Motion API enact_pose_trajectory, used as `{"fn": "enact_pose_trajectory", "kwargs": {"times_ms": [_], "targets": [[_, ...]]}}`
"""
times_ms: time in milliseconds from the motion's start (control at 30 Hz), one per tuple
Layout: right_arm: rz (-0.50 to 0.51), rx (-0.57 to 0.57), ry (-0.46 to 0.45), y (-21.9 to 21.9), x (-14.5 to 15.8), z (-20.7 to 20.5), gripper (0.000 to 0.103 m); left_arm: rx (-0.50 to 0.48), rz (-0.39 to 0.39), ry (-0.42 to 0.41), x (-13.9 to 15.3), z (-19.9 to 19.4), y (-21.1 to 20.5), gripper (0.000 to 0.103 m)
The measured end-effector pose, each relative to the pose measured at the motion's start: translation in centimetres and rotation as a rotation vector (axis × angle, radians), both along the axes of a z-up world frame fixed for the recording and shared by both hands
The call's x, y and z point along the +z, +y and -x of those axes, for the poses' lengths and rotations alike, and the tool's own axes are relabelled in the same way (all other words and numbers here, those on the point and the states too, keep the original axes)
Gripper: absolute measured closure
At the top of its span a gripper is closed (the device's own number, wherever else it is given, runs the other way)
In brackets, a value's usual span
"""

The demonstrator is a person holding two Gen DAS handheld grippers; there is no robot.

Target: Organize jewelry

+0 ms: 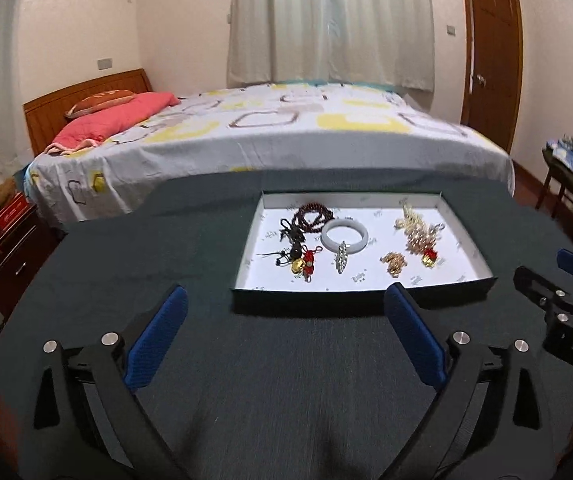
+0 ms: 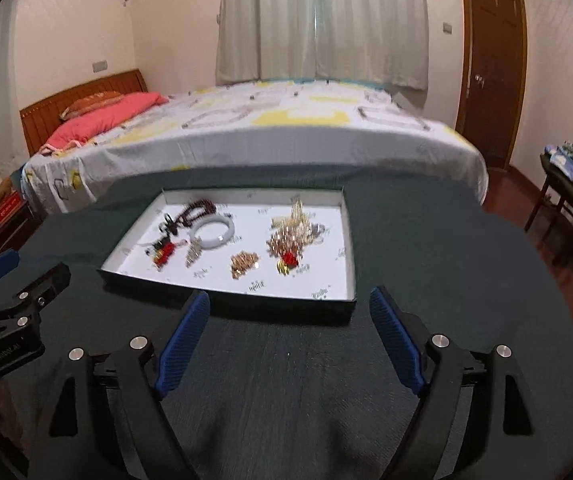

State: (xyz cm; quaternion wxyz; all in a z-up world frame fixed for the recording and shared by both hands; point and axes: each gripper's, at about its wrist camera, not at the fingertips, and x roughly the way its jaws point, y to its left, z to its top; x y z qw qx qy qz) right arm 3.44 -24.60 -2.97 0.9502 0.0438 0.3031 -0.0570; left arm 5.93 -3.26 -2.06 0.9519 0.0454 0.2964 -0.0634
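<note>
Both grippers, left gripper (image 1: 286, 320) and right gripper (image 2: 290, 322), hang wide open and empty above the dark surface (image 1: 126, 248). Ahead, near its far edge, the shallow box (image 1: 360, 283) holds bangle (image 1: 345, 236), beads (image 1: 312, 214), gold pieces (image 1: 393, 263).

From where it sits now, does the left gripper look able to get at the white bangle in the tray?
Probably yes. The left gripper is open and empty, just short of the tray. The white bangle lies flat, open from above, though the silver pendant touches its near edge and dark beads crowd behind.
</note>
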Motion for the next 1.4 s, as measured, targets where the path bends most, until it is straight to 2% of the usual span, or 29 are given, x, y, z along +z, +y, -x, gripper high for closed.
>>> {"fn": "enact_pose_trajectory", "kwargs": {"times_ms": [267, 600, 933, 1400], "targets": [[0.019, 0.012, -0.082, 0.6, 3.8, 4.6, 0.022, 0.056, 0.035, -0.061, 4.1, 4.9, 2.4, 0.006], [0.047, 0.003, -0.141, 1.0, 6.2, 8.7, 0.021, 0.072, 0.066, -0.086, 6.7, 8.9, 3.5, 0.006], [0.051, -0.003, -0.168, 0.8, 6.8, 9.5, 0.021, 0.072, 0.074, -0.121, 7.6, 10.5, 3.5, 0.006], [0.055, 0.004, -0.171, 1.1, 6.8, 9.6, 0.021, 0.063, 0.084, -0.108, 7.8, 10.9, 3.5, 0.006]]}}
